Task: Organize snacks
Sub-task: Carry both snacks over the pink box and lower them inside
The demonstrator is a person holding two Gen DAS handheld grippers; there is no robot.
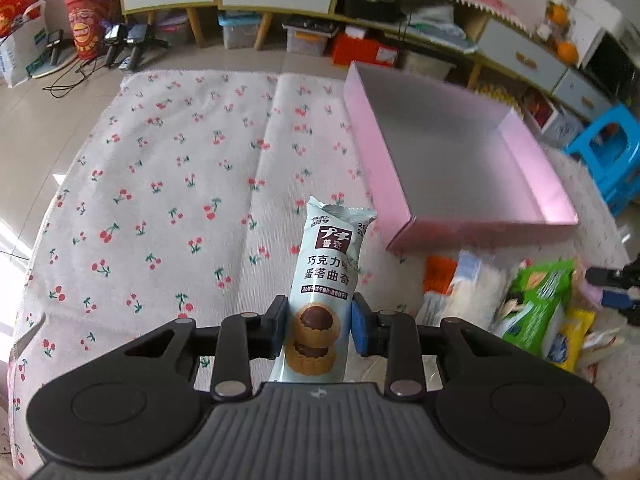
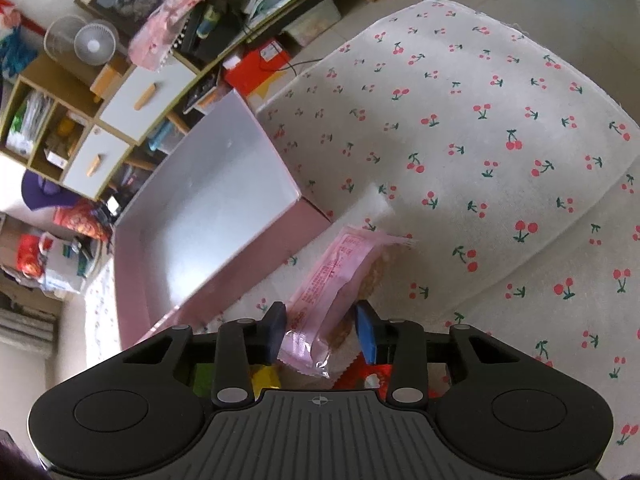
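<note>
Beside the pink box (image 1: 460, 156), on its near-left side, the left gripper (image 1: 319, 326) has its jaws clamped on a pale blue cookie packet (image 1: 326, 280), pinching it low down across the printed tart pictures so the long pack stands up and away from the pads. That low grip probably leaves most of the packet free to be laid flat into the box. The right gripper (image 2: 320, 328) is likewise closed on a pink wrapped snack (image 2: 340, 280), held near its crimped end, with the rest of the pack reaching out toward the box's near corner (image 2: 200, 216). The box lies open and empty on the cherry-print cloth (image 1: 180, 168), seemingly set there as the place the snacks go; both packets are off the cloth and not yet over its tray.

Just near the box's front corner, the loose snack pile (image 1: 520, 304) is a blur of green, yellow, orange and white wrappers, and I cannot tell the kinds apart. A dark and blue shape at the frame edge past that pile may be the other gripper, though it is cut off. Each gripper body hides the lower end of its packet. Under the right gripper, bits of green, yellow and red wrapping show through, too covered to name.
</note>
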